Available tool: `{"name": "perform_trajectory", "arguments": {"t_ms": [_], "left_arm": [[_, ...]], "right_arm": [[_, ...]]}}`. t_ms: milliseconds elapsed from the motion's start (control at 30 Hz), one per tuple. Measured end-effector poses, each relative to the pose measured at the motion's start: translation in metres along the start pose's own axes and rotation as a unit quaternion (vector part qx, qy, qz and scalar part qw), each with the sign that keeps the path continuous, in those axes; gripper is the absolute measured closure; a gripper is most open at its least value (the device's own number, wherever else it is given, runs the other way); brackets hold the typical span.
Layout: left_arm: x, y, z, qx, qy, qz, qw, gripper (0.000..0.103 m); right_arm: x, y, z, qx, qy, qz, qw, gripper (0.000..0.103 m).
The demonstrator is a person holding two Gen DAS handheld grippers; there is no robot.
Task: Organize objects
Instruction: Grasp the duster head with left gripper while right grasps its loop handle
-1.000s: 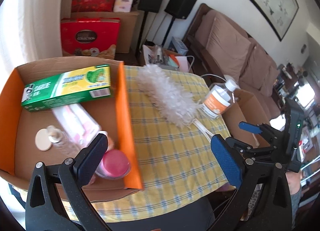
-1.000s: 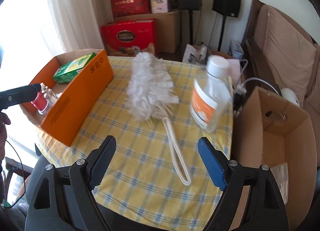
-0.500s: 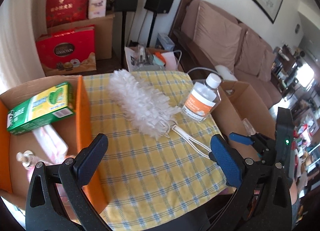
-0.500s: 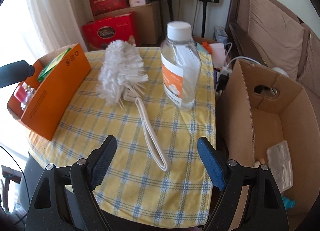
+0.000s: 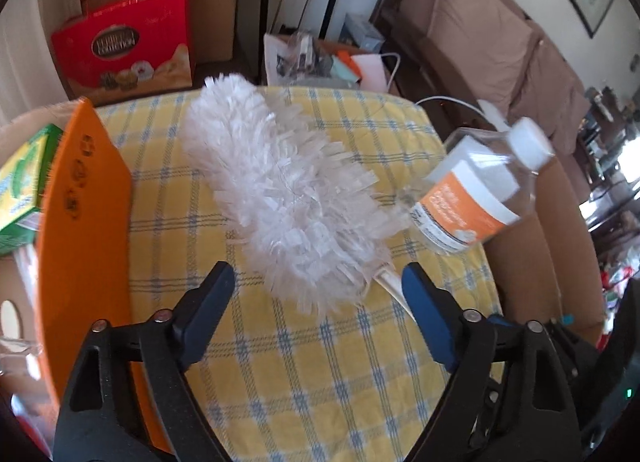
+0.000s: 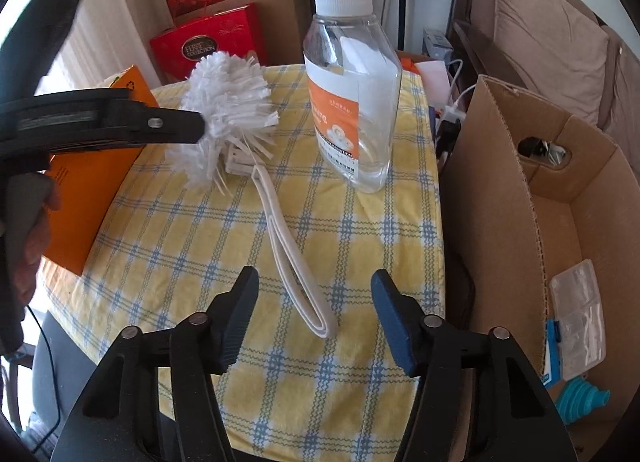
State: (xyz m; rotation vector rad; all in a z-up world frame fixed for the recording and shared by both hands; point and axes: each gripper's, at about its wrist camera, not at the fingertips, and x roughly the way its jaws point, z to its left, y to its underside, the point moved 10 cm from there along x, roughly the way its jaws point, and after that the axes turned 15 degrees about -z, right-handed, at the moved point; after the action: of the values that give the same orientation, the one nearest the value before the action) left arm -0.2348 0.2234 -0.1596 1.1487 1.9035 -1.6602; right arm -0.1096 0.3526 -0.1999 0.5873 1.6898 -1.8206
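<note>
I have swung my left claw (image 5: 316,282) away from the orange box (image 5: 86,222) at the counter's (image 5: 320,362) left edge, and it now hangs over the near end of the white duster (image 5: 280,190), where the fluffy head meets the handle. Its jaws are closing but still stand wide, with the tail of the head between them and no pad pressing yet. My right claw (image 6: 314,294) has sunk toward the duster's looped handle (image 6: 290,254); its jaws are closing too, now at a middling gap, and the loop end lies between them, untouched as far as I can see. So both of my 2 claws have converged on 1 object, which I read as committing to the duster as the next thing to put away. The clear bottle (image 6: 352,90) with the orange label stands upright just beside the duster, close to the cardboard box (image 6: 540,222) at the counter's right edge (a careless lift of the handle could knock it). I judge the grasp is about to land, nothing is lifted yet.
</note>
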Motion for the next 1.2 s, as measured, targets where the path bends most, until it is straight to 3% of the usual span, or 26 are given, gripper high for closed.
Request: {"name": "perform_trajectory", "arguments": {"t_ms": [133,367,500,700,733,1200], "left_arm": [[0.016,0.004,0.002,-0.024,0.004,0.017,0.9996,0.033],[0.029,0.011,0.003,-0.058,0.037,0.04,0.9968,0.059],[0.024,0.008,-0.002,-0.059,0.052,0.034,0.9963,0.078],[0.014,0.004,-0.005,-0.065,0.06,0.021,0.9959,0.086],[0.01,0.002,-0.005,-0.067,0.061,0.016,0.9958,0.096],[-0.064,-0.036,-0.006,-0.067,0.084,-0.054,0.9927,0.097]], "right_arm": [[0.004,0.002,0.0,0.004,-0.004,0.0,1.0,0.053],[0.014,0.006,0.0,0.012,-0.014,0.007,1.0,0.076],[0.011,0.005,0.0,0.019,-0.019,-0.002,1.0,0.081],[0.005,0.004,0.011,0.011,-0.029,-0.011,0.999,0.086],[0.004,0.003,0.012,0.011,-0.029,-0.014,0.999,0.087],[-0.038,-0.028,0.04,-0.004,-0.05,-0.062,0.997,0.09]]}}
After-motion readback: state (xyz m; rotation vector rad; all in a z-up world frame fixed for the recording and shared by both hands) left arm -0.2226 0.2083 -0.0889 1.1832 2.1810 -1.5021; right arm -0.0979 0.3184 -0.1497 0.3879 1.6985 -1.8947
